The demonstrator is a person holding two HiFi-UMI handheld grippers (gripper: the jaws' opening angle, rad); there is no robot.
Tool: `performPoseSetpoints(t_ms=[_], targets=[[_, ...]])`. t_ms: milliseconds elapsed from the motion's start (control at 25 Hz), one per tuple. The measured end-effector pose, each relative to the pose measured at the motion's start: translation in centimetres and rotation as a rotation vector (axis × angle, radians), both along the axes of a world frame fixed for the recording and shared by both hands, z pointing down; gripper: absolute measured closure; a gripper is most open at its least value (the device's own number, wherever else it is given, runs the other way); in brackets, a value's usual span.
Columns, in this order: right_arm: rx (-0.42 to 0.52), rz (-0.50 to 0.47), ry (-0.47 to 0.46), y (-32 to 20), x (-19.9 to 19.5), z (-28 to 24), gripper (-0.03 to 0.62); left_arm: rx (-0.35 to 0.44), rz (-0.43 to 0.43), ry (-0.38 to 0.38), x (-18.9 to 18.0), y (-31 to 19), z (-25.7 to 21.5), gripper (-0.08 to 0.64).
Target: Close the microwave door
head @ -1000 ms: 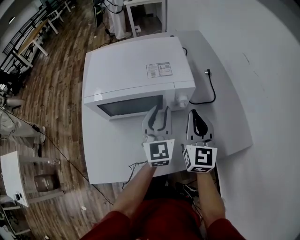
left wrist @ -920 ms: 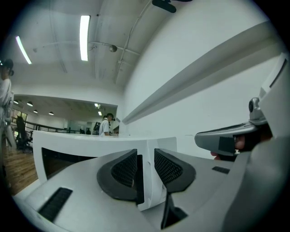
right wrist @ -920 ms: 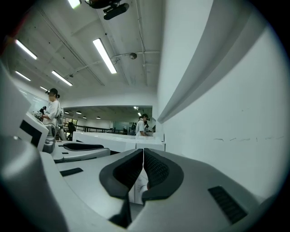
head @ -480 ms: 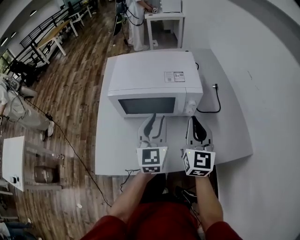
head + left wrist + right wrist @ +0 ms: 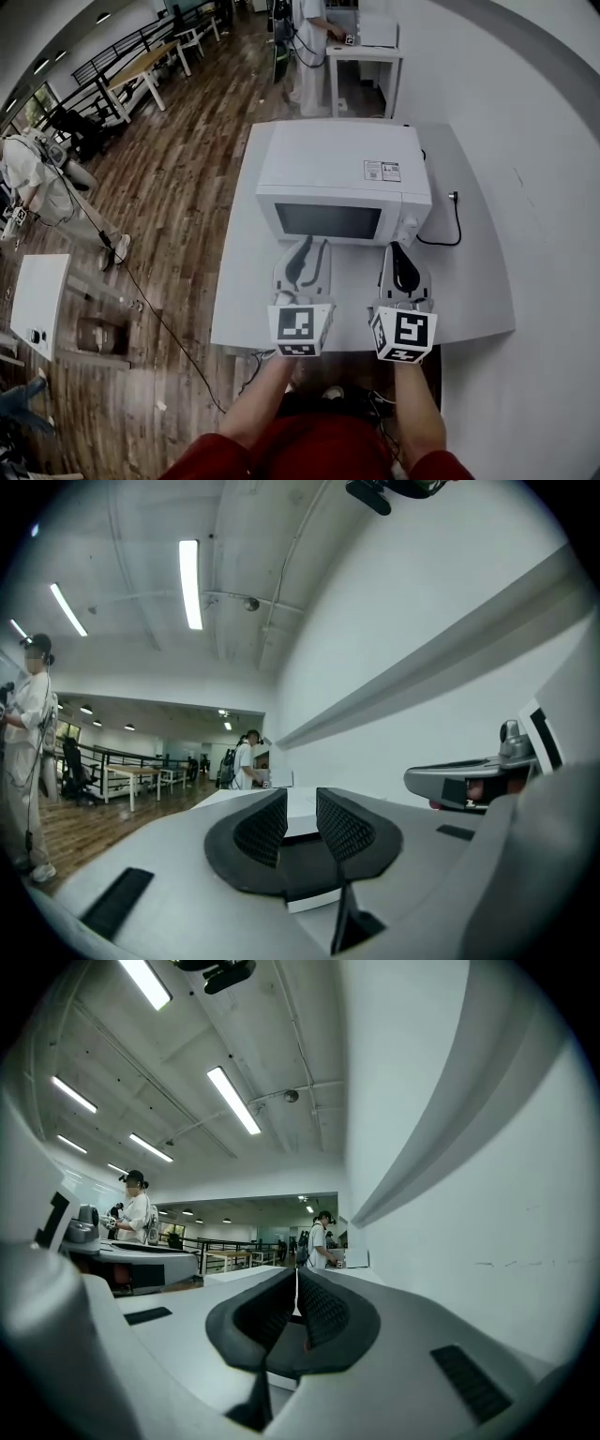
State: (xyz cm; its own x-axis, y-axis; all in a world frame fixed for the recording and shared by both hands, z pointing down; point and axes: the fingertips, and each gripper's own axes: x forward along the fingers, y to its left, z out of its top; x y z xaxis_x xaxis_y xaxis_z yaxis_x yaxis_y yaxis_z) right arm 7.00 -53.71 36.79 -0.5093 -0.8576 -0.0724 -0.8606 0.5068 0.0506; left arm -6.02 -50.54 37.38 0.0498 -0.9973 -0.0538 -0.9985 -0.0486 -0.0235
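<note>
One white worktop (image 5: 473, 281) filled mid-frame, bare along its lower edge, carrying one microwave (image 5: 342, 169) at upper centre with its door (image 5: 328, 220) shut, and below it hovered two claws, touching nothing: the left claw (image 5: 309, 248) part-open and empty, its jaws just narrowing, the right claw (image 5: 400, 251) closed on nothing.

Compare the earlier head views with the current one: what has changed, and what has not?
Both the left gripper and the right gripper have drawn back from the microwave front towards the person. The left gripper's jaws have just been closing, with nothing between them. Unchanged: door closed, microwave on the table, right gripper shut.
</note>
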Motion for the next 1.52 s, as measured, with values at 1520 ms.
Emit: performPoseSetpoints(t_ms=[1520], targets=[[0.012, -0.087, 0.000, 6.9, -12.6, -6.4, 0.565, 0.044, 0.023, -0.024, -9.6, 7.4, -6.3, 0.534]])
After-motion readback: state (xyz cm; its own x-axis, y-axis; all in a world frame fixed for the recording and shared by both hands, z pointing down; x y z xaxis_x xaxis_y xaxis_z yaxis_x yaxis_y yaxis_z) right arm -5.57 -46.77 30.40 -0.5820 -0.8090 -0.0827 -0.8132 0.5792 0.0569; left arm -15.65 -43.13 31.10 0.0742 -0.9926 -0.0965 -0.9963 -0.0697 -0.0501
